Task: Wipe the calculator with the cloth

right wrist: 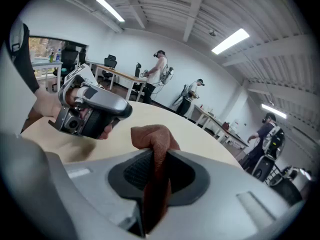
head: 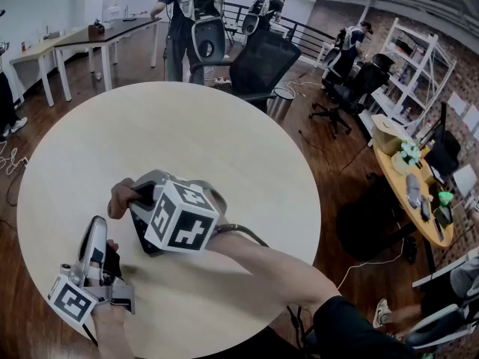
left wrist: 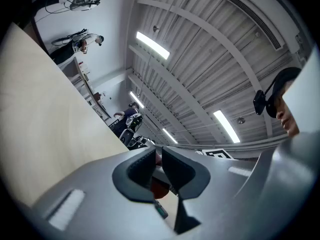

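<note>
Step, as I read it: cloth is in hand, wiping not started. Right gripper [right wrist: 157, 159] is clamped on the brown cloth [right wrist: 152, 136]; a fold sticks up above the pads and the rest hangs down between the jaws. Left gripper [left wrist: 157, 156] is closed, jaws nearly together; a reddish patch shows through the slit and I can't tell if it is pinched there or lies beyond. It is tilted up off the table [head: 224, 140], its view mostly ceiling.

Calculator: in no view, neither on the visible tabletop nor clearly in a jaw; can't place it.

Next move, my guess: find the calculator, have the left gripper steady it, then bring the cloth fold down flat on it; the cloth tip is short, so the right gripper needs a low angle.

Room: both grippers sit near the table's near edge, just beside each other; wide bare top ahead and to the right. Chair [head: 262, 62] and a person [head: 187, 13] stand well beyond the far rim, no obstruction.
</note>
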